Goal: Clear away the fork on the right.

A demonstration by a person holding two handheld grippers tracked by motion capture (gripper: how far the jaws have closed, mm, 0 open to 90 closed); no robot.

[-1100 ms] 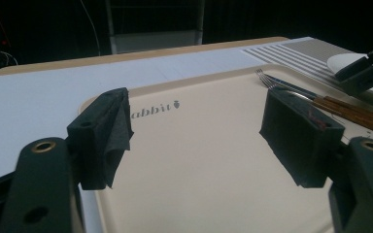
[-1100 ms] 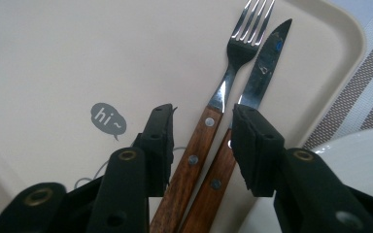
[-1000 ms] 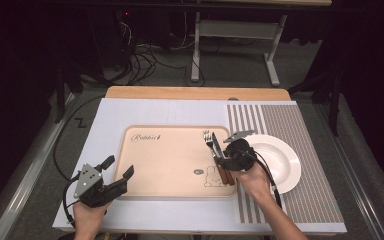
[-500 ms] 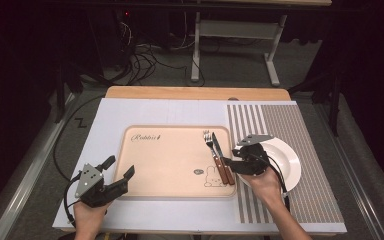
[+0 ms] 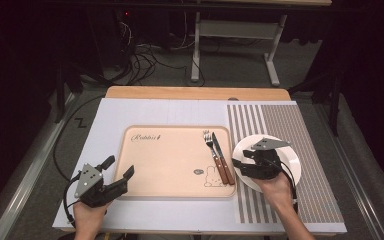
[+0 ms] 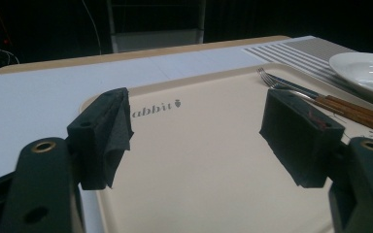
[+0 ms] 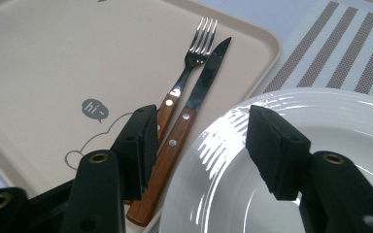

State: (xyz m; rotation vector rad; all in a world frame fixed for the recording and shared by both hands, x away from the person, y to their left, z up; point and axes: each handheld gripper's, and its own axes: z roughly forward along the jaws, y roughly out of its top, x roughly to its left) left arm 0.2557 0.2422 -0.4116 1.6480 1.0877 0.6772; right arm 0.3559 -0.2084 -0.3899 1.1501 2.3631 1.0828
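Observation:
A beige tray (image 5: 170,160) lies on the white mat with a fork (image 5: 211,147) and a wooden-handled knife (image 5: 221,162) side by side at its right edge. My right gripper (image 5: 239,168) hovers over the left rim of the white plate (image 5: 290,155), just right of the knife handle. Its jaws have just been opening and grip nothing. In the right gripper view the open gripper (image 7: 201,126) frames the knife (image 7: 201,87), the fork (image 7: 194,53) and the plate (image 7: 320,126). My left gripper (image 5: 120,166) rests open and empty at the tray's front left corner.
The plate sits on a striped placemat (image 5: 280,125) at the right of the table. In the left gripper view the open gripper (image 6: 196,126) looks across the tray (image 6: 199,160) toward the fork (image 6: 277,82) and plate (image 6: 364,68). Dark floor, cables and a stand lie beyond the far edge.
My right gripper has moved right, from over the cutlery handles to the plate's left rim, and its jaws stand wider. The left gripper has not moved.

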